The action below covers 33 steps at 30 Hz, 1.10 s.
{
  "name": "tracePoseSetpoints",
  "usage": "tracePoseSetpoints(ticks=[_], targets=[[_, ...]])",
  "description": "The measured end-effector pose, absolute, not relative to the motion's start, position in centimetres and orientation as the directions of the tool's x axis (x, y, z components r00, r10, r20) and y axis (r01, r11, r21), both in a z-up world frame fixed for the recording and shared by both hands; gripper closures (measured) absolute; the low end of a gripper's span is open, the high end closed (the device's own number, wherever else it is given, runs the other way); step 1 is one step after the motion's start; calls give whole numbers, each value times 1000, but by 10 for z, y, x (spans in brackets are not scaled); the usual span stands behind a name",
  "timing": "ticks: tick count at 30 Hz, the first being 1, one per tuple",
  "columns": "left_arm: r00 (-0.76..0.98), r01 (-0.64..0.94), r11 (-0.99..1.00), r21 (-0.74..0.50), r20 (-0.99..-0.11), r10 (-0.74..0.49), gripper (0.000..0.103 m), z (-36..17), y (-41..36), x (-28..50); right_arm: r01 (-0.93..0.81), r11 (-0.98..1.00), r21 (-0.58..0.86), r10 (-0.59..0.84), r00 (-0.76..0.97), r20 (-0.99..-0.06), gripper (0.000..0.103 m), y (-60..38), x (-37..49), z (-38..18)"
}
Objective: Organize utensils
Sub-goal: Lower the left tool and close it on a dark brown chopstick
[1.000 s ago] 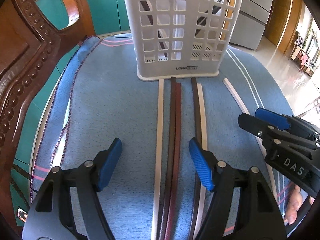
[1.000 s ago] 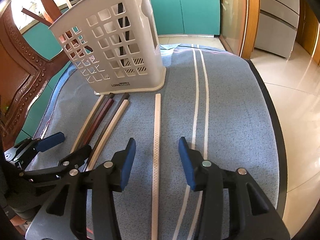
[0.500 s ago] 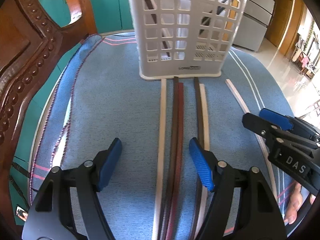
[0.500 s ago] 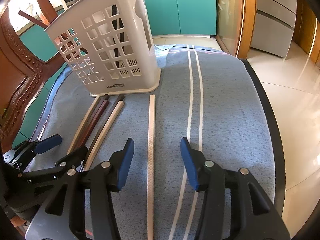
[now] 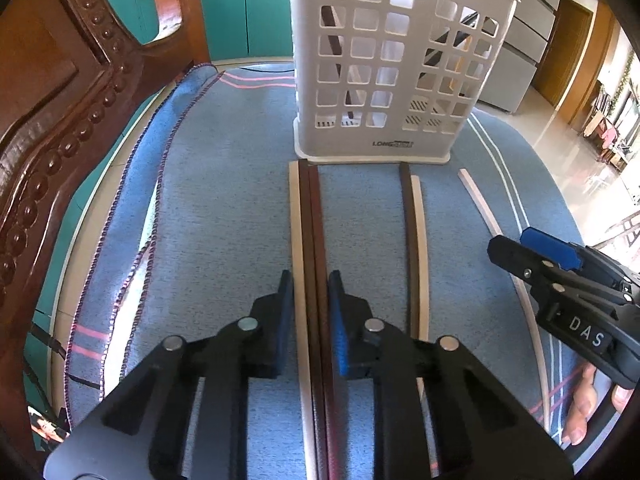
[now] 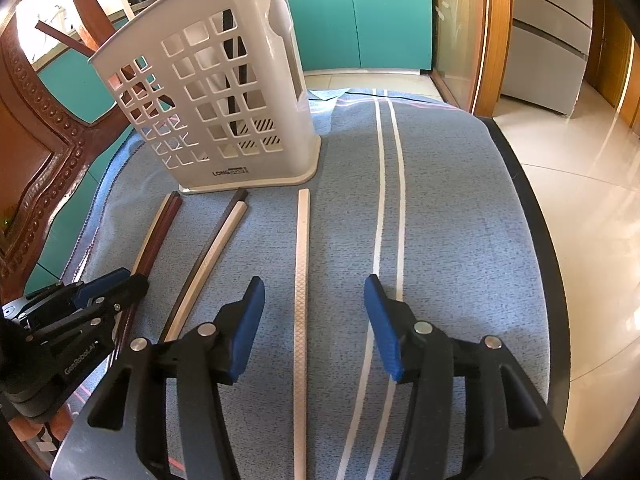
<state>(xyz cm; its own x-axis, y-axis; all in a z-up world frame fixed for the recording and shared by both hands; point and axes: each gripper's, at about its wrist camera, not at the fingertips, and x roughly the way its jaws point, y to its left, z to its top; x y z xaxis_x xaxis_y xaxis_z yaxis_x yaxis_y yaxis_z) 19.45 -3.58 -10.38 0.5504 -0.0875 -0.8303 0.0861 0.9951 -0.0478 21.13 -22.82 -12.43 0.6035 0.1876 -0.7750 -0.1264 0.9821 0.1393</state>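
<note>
A white slotted utensil holder point(image 5: 396, 68) stands on the blue cloth, with several chopsticks inside; it also shows in the right wrist view point(image 6: 216, 100). My left gripper point(image 5: 311, 300) is shut on a bundle of one cream and two dark red-brown chopsticks point(image 5: 310, 216) lying lengthwise toward the holder. A dark and a cream chopstick point(image 5: 414, 232) lie to their right. My right gripper point(image 6: 314, 312) is open, straddling a single cream chopstick point(image 6: 301, 272) on the cloth.
A carved wooden chair back point(image 5: 60, 92) rises at the left. The table edge point(image 6: 536, 240) drops off on the right to a tiled floor. Teal cabinets point(image 6: 360, 12) stand behind.
My left gripper has closed onto the cream and red-brown chopsticks, which now lie apart from the dark and cream pair. The right gripper has stayed open over the single cream chopstick.
</note>
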Motion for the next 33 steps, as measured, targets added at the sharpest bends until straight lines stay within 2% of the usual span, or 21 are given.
tracePoseSetpoints(ticks=[16, 27, 33], targets=[[573, 138, 978, -154, -793, -206, 85, -96, -37, 191, -130, 983, 133, 184, 603, -776, 50, -227, 211, -124], [602, 142, 980, -142, -774, -199, 85, -87, -36, 186, -133, 983, 131, 185, 603, -776, 48, -227, 210, -125], [581, 109, 987, -118, -798, -160, 85, -95, -31, 191, -132, 982, 136, 188, 607, -772, 47, -228, 208, -126]])
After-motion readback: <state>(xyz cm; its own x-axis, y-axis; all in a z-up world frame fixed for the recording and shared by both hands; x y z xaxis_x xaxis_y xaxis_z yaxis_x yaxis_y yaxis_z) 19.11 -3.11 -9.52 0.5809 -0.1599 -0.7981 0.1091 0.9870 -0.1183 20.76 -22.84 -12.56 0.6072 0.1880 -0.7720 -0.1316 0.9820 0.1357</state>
